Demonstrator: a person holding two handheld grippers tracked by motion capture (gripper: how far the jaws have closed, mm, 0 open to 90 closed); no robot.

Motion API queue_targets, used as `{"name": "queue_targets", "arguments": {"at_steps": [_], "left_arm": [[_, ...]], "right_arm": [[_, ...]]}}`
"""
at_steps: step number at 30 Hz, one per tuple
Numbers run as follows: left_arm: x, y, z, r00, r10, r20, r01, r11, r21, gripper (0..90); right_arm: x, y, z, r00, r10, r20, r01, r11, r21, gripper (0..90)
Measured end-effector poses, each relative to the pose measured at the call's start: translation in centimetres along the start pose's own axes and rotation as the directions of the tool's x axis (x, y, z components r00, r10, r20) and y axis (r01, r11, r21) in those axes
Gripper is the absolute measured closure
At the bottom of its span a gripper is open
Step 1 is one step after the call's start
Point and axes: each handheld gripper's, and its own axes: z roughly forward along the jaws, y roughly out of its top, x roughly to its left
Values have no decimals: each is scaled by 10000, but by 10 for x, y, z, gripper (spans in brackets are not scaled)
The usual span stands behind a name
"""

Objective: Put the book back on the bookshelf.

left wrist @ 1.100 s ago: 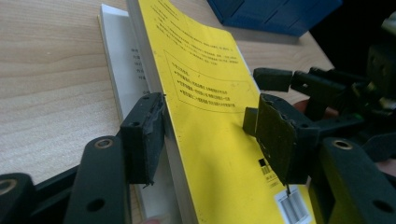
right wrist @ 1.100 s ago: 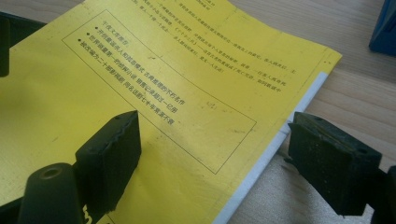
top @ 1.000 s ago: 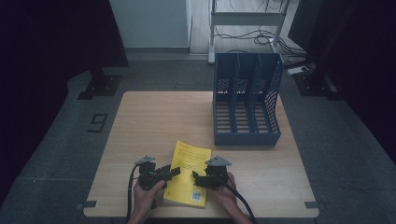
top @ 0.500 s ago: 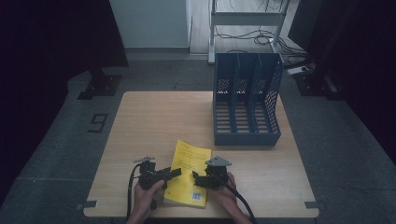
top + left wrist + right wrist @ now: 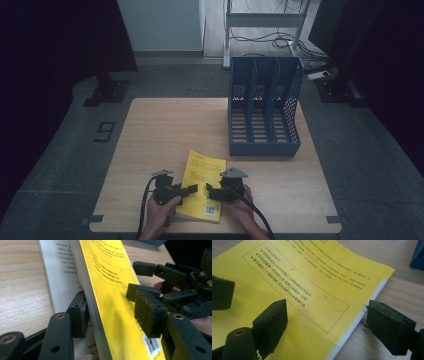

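Yellow book (image 5: pixel 202 185) lying flat near the front edge of the wooden table (image 5: pixel 160 130), a gripper at each long side.

Seen from above as a slim rectangle, long axis running from the front edge toward the blue file rack (image 5: pixel 264 112) at the far right corner, slightly tilted right. Up close from the left gripper (image 5: pixel 112 317): left cover lifted, white pages exposed, one jaw under the cover, the other above it, just closing, not yet pressing. From the right gripper (image 5: pixel 337 327): jaws apart, straddling the book's right edge, one over the cover, one over bare wood.
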Motion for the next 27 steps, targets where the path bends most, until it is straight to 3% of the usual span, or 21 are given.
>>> {"name": "queue_targets", "arguments": {"at_steps": [3,13,22,27], "left_arm": [[-2,0,1,9994,246,-229,-245,9997,47,474],[3,4,11,9995,198,-262,-196,9998,98,487],[2,7,14,9962,632,-595,-623,9979,175,552],[3,8,12,9958,831,-387,-828,9965,105,604]], "right_arm": [[0,0,0,10000,0,1,0,10000,3,172],[0,0,0,10000,-21,-23,21,10000,6,174],[-1,0,0,10000,-24,-48,24,10000,6,174],[-1,0,0,10000,-18,-72,18,10000,12,174]]}}
